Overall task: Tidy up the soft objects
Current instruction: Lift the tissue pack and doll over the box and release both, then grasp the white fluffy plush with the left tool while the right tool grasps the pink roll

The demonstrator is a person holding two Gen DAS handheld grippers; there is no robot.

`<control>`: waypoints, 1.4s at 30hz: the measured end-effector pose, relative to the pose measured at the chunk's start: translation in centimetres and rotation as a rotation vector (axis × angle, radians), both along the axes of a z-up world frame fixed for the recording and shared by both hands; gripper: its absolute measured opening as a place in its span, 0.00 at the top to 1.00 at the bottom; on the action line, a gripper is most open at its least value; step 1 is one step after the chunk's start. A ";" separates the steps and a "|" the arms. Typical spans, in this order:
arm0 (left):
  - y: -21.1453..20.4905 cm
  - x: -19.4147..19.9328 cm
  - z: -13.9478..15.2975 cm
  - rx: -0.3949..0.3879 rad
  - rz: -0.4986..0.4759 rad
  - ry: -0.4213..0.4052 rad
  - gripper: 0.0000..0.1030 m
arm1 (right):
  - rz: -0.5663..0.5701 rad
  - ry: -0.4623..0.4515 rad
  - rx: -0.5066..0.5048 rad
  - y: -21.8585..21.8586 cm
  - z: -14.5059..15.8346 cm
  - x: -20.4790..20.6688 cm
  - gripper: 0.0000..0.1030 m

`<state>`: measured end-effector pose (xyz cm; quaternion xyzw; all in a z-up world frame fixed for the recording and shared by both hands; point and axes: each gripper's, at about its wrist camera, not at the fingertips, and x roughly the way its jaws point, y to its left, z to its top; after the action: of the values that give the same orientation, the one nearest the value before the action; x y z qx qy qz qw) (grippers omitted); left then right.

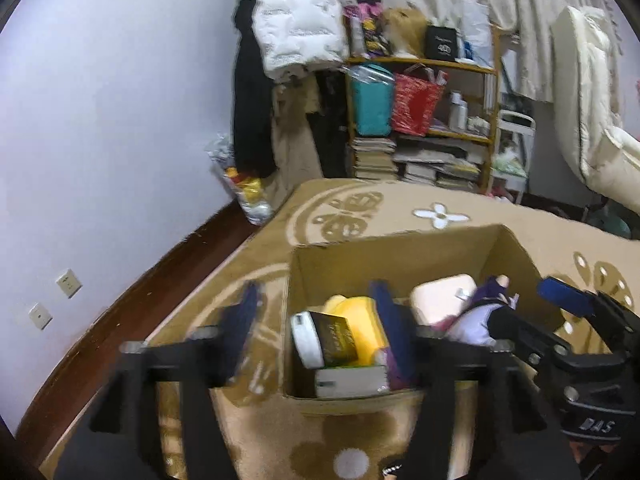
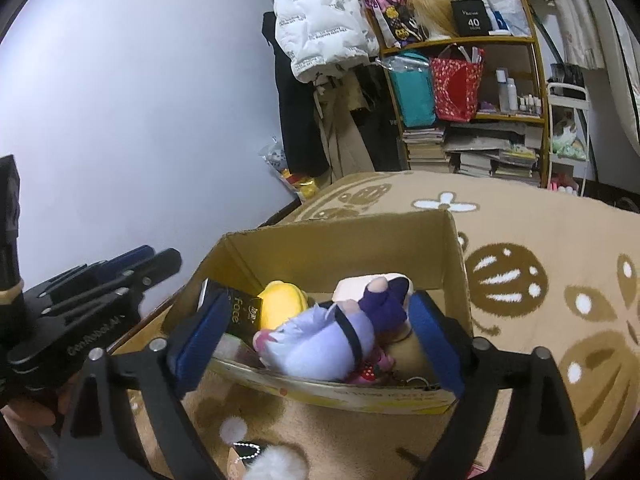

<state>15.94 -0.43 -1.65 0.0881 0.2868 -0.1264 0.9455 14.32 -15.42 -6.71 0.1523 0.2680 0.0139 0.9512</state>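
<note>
Left gripper point(image 1: 316, 316): jaws spread and empty, straddling the box's point(image 2: 344, 240) left wall, with the yellow plush point(image 1: 360, 320) just ahead between the fingers. Right gripper point(image 2: 316, 332): jaws spread around the lilac plush point(image 2: 316, 340) but not pinching it. The plush lies in the box's near right part, long axis crosswise jaw to jaw; the right gripper is nearer.

pale wall point(image 1: 120, 120), patterned tan rug point(image 2: 540, 280), cluttered wooden shelf point(image 2: 464, 42), hanging white jacket point(image 2: 320, 20).
</note>
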 end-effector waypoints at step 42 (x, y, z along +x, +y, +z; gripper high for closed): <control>0.7 -5.3 -2.5 0.031 -0.045 0.247 0.00 | -0.185 0.215 0.072 -3.5 -2.5 -9.0 0.00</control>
<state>10.69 0.25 -4.16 0.0931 0.4008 -0.1530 0.8985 5.27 -18.92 -9.25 0.2110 0.3527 -0.0808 0.9080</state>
